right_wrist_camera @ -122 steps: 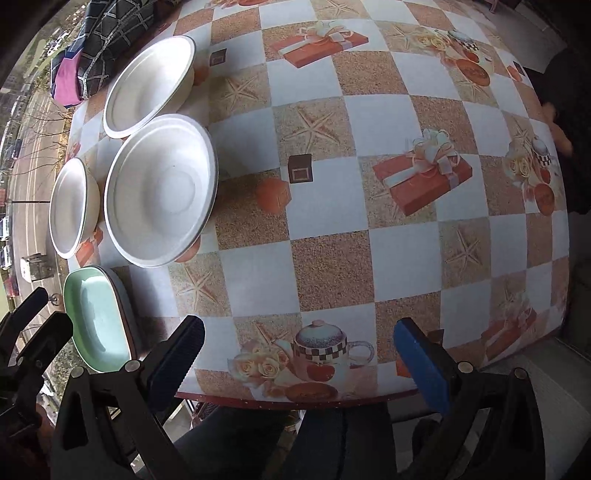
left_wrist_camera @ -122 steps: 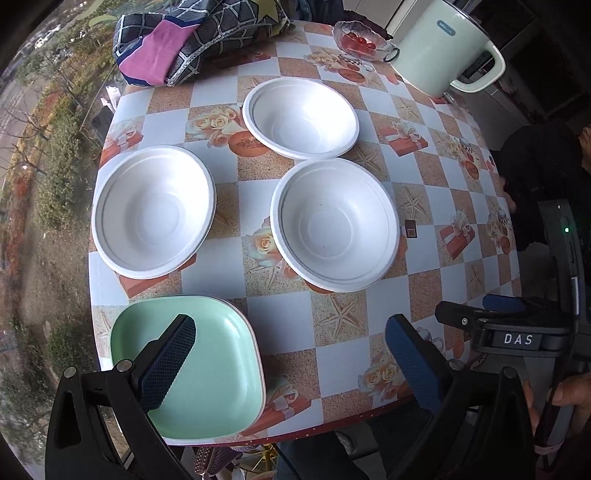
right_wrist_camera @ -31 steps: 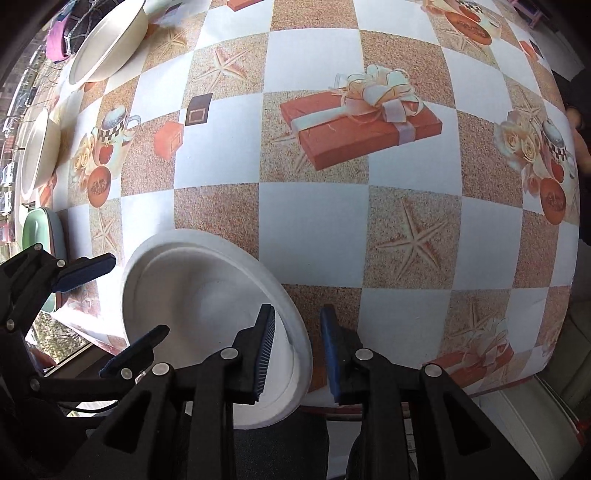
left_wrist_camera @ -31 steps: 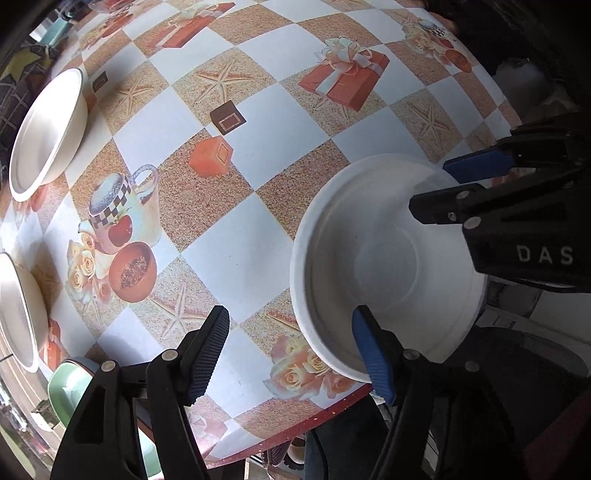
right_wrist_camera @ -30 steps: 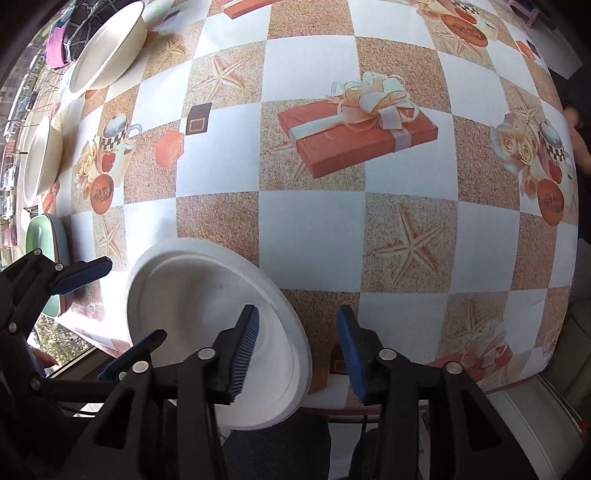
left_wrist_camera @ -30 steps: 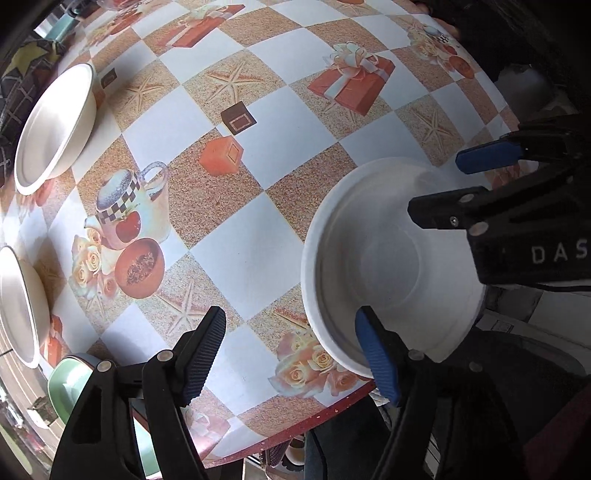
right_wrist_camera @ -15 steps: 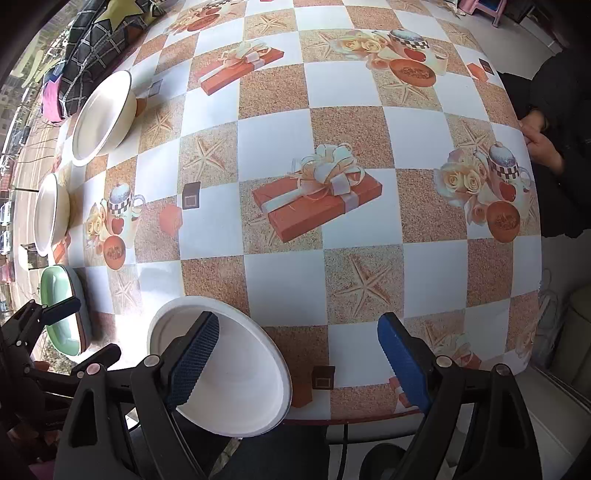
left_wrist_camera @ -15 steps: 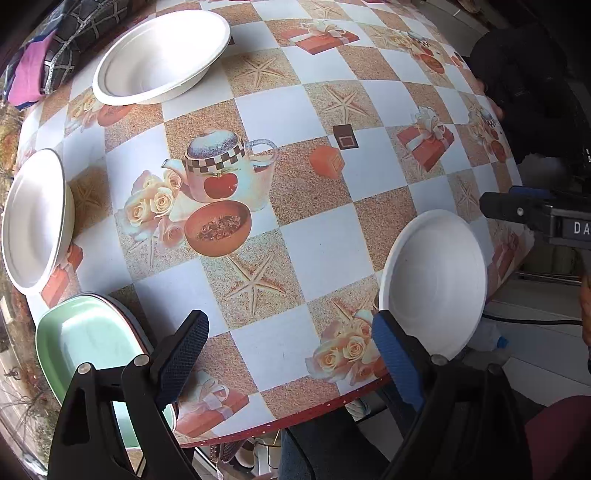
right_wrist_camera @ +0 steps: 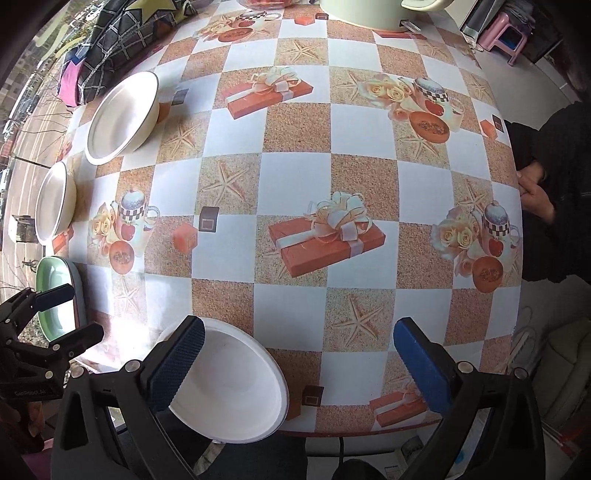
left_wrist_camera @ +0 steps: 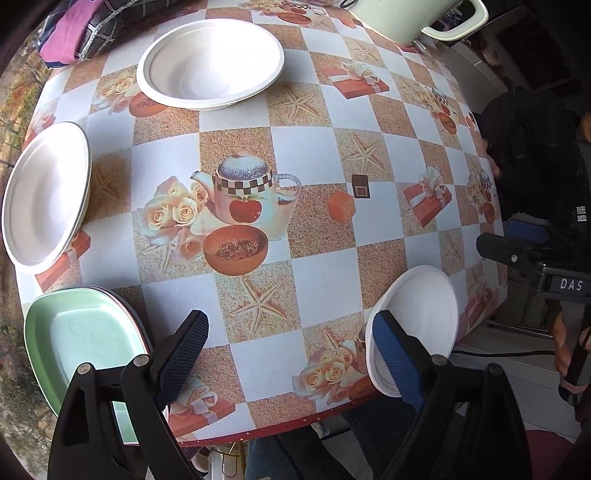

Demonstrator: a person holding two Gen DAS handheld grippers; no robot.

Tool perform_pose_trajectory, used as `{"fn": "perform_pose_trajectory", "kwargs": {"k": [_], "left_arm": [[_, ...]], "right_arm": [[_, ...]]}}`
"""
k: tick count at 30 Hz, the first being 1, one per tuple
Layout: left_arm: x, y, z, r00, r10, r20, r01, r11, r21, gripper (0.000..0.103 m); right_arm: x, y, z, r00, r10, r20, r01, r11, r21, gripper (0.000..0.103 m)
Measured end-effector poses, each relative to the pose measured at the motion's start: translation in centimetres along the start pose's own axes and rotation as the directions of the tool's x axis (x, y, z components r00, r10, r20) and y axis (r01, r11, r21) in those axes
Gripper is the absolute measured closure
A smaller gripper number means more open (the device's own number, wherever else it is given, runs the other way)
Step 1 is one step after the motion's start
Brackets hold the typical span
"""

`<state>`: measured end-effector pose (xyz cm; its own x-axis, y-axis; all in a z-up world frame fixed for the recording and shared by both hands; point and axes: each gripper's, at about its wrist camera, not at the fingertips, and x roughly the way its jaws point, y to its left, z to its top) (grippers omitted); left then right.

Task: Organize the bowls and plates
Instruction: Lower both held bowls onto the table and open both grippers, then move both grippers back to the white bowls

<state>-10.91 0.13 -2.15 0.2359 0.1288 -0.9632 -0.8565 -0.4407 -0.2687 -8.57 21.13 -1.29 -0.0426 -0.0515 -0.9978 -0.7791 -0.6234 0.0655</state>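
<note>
A white bowl (left_wrist_camera: 417,314) (right_wrist_camera: 229,384) rests at the table's near edge, slightly over it. My left gripper (left_wrist_camera: 288,356) is open above the tablecloth, its right finger just left of that bowl, nothing between the pads. My right gripper (right_wrist_camera: 299,369) hangs over the same edge with its jaws opening; the bowl lies below its left finger and no pad presses on it. Two more white bowls (left_wrist_camera: 210,62) (left_wrist_camera: 44,195) sit at the far left. A stack of plates with a green one on top (left_wrist_camera: 77,339) (right_wrist_camera: 59,295) sits at the near left corner.
A pale green kettle (left_wrist_camera: 406,18) and a patterned cloth bag (left_wrist_camera: 92,22) stand at the table's back. A person in dark clothing (right_wrist_camera: 554,184) sits at the right edge, one hand (right_wrist_camera: 535,192) by the table. A pink stool (right_wrist_camera: 506,37) is beyond.
Both grippers have let go of the white bowl, which now lies at the near edge. The left gripper swung left and away from it; the right gripper rose and its jaws spread wide.
</note>
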Motion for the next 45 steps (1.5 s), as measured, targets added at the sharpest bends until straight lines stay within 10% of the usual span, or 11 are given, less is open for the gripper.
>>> {"fn": "perform_pose_trajectory", "kwargs": {"k": [45], "left_arm": [[-4.3, 6.5, 11.2, 0.953, 0.276, 0.128, -0.259, 0.956, -0.14, 0.011]], "right_arm": [[1.0, 8.8, 12.3, 0.999, 0.044, -0.005, -0.044, 0.985, -0.169, 0.0]]}}
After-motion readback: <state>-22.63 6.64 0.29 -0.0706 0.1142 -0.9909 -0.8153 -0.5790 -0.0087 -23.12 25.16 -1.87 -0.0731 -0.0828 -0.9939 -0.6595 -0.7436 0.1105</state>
